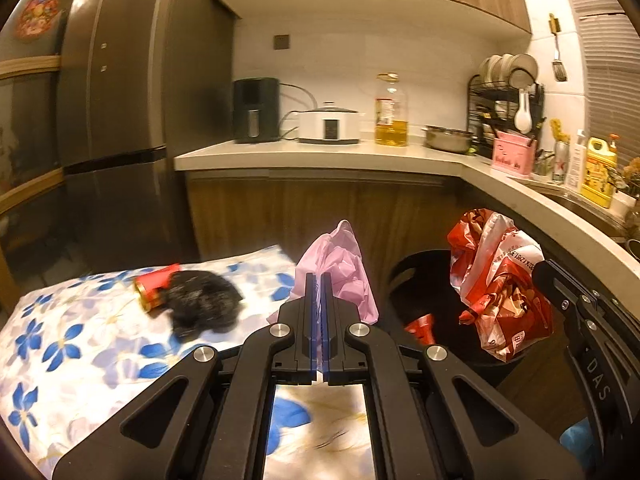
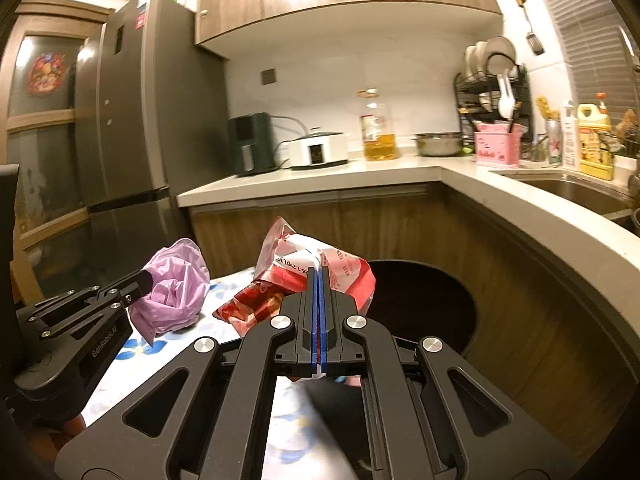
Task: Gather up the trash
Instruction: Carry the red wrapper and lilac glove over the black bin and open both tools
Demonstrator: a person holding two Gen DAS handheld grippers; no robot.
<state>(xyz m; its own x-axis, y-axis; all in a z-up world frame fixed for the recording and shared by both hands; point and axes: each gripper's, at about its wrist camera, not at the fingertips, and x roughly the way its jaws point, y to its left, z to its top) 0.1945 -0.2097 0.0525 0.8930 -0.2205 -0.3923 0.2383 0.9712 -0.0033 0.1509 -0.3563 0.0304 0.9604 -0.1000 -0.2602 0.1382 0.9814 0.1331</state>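
Fingers of both grippers pinch crumpled trash: left gripper (image 1: 319,280) clamps a pink plastic bag (image 1: 340,264), right gripper (image 2: 319,276) a red-and-white wrapper (image 2: 340,276), both held beside the black bin (image 2: 424,300), probably for dropping in.

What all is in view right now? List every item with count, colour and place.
pink plastic bag: 1, pink, clamped in left gripper
red-and-white plastic bag: 1, clamped in right gripper, by the bin
bin: 1, black, right of the table
black crumpled bag: 1, on the tablecloth
red wrapper: 1, red and gold, touching the black bag
floral tablecloth: 1, white and blue
fridge: 1, dark grey, left
air fryer: 1, black, counter
cooker: 1, white, counter
oil bottle: 1, yellow
steel bowl: 1
dish rack: 1, black
left gripper: shut
right gripper: shut
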